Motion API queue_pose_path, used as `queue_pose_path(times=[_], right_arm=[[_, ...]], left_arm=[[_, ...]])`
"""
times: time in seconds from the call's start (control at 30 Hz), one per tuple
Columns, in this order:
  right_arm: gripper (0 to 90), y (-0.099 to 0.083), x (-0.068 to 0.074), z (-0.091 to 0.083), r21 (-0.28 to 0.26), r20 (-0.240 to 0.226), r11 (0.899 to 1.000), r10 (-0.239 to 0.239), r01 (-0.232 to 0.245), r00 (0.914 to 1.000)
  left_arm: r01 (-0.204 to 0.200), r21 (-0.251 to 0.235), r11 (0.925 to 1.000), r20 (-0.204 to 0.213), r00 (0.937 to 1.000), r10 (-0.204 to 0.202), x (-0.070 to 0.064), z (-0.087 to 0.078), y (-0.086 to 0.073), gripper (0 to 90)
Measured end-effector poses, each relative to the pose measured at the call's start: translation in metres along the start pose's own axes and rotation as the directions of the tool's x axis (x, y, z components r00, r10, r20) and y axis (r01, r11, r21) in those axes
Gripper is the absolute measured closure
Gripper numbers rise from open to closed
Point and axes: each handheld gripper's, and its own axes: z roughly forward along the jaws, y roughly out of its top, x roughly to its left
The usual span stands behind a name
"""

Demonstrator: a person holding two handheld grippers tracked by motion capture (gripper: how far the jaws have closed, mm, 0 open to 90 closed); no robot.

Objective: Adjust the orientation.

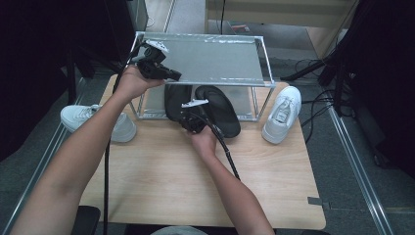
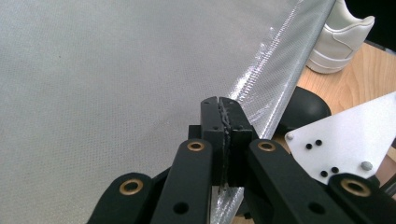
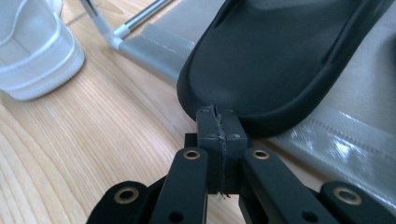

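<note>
- Right gripper view puts the right gripper nearest: its jaws are pressed together with nothing between them, the tips touching or almost touching the rounded end of a black slipper.
- That slipper lies half on the wooden table and half on the grey lower shelf of the rack, its near end hanging out over the shelf's front edge.
- High view shows a second black slipper just beside it on the left, already mostly under the rack's top shelf.
- The step in hand looks like nudging the slipper fully onto the lower shelf; a straight, low push along its length should keep it from swinging into its neighbour.
- Farther back, the left gripper is closed tight, empty, raised over the top shelf near its front edge.
- White sneakers wait on the table at either side of the rack.
</note>
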Motion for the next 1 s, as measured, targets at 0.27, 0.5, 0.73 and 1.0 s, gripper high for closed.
queue_pose_path(times=[0.27,0.5,0.73,1.0], right_arm=[[90.0,-0.004,-0.004,-0.022,-0.018,-0.018,0.999,-0.029,0.028,0.9994],[90.0,-0.017,-0.015,-0.058,-0.029,-0.019,0.999,-0.039,0.039,0.9990],[90.0,-0.035,-0.031,-0.103,-0.043,0.008,0.998,-0.046,0.046,0.9989],[90.0,-0.052,-0.050,-0.136,-0.047,0.034,0.998,-0.028,0.030,0.9990]], left_arm=[[0.008,-0.004,1.0000,0.008,0.9999,-0.008,0.001,0.000,0.000,90.0],[0.016,-0.003,0.9999,0.017,0.9997,-0.016,0.003,0.000,0.000,90.0],[0.016,-0.001,0.9999,0.013,0.9998,-0.016,0.002,0.001,0.000,90.0],[0.016,0.001,0.9999,0.014,0.9998,-0.016,0.002,0.000,0.001,90.0]])
